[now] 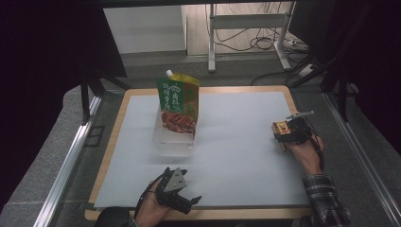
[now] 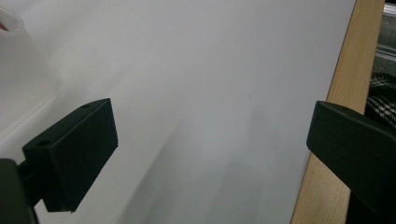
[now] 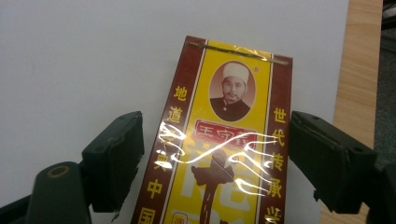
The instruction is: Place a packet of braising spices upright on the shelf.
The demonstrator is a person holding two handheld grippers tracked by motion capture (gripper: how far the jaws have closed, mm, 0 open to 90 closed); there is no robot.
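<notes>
Packing looks barely begun, judging from how things lie: 1 green spouted sauce pouch (image 1: 178,105) stands upright in a clear plastic bin (image 1: 174,138) on the far left of the white mat (image 1: 236,156), while the yellow and maroon packet (image 1: 281,131) lies flat on the mat at the right, near the wooden table edge (image 1: 293,101), well apart from the bin. The right gripper (image 1: 289,134) is at that packet, and the right gripper view shows its 2 black jaws spread, straddling the packet (image 3: 224,154) on either side; the right jaw sits about at the packet's edge and the left one a little off it, so the grip is not closed and the packet is not lifted. What is left, as I read it, is to close on the packet, carry it left across the mat and set it in the bin beside the pouch. The left gripper (image 1: 182,198) rests at the near edge of the mat, jaws wide apart and holding nothing. The high view gives the whole layout and the gap between packet and bin, which neither gripper view offers. The right gripper view alone shows the packet's glossy wrap, printed portrait and Chinese lettering. The left gripper view adds bare mat (image 2: 210,93), the wooden edge (image 2: 336,116) and a corner of the clear bin (image 2: 14,28) at its upper left.
</notes>
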